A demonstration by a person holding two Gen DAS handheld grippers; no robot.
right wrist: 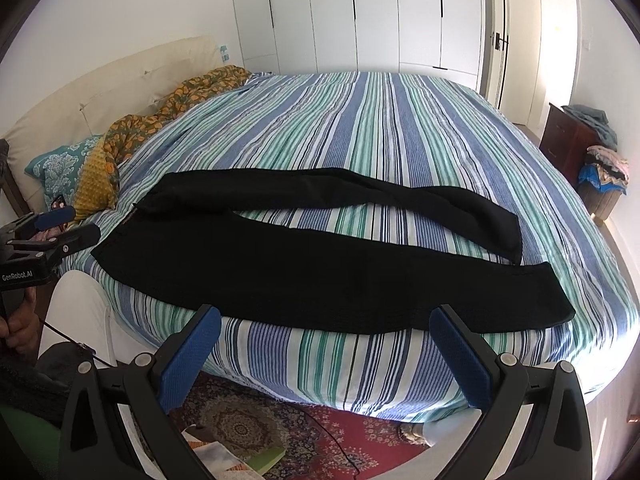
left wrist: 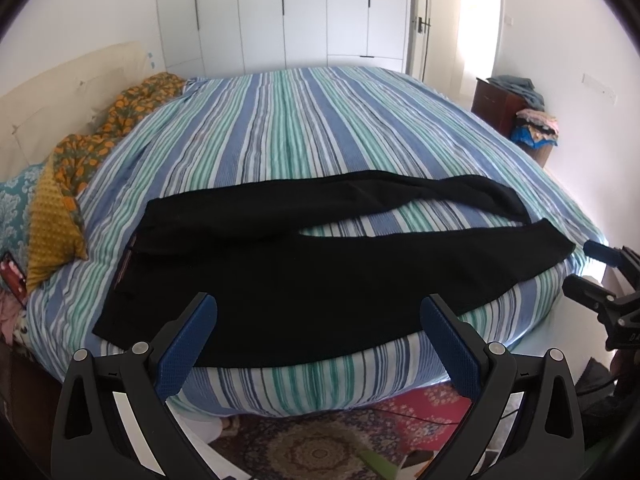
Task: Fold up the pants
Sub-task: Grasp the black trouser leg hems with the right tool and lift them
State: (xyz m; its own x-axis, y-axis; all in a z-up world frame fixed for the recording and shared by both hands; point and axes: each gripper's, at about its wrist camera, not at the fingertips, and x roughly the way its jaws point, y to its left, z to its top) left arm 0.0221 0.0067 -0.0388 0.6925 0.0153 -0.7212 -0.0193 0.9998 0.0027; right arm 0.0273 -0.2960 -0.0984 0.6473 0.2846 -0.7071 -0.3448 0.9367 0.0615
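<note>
Black pants (left wrist: 304, 276) (right wrist: 304, 272) lie spread flat along the near side of a striped bed (left wrist: 304, 128) (right wrist: 384, 128). The waistband is at the left and both legs run to the right, with a gap of bedding between them. My left gripper (left wrist: 318, 312) is open, hovering at the bed's near edge over the seat of the pants, holding nothing. My right gripper (right wrist: 326, 320) is open too, just short of the near leg's edge. Each gripper shows at the side of the other's view: the right gripper (left wrist: 588, 264) and the left gripper (right wrist: 76, 222), both with fingers apart.
Pillows and a patterned orange blanket (left wrist: 100, 136) line the headboard at left. A phone (left wrist: 12, 276) lies by the pillows. White wardrobes (left wrist: 280, 12) stand behind the bed. A wooden cabinet with clothes (left wrist: 516, 108) is at right. A red rug (right wrist: 320, 432) with books and a cable covers the floor below.
</note>
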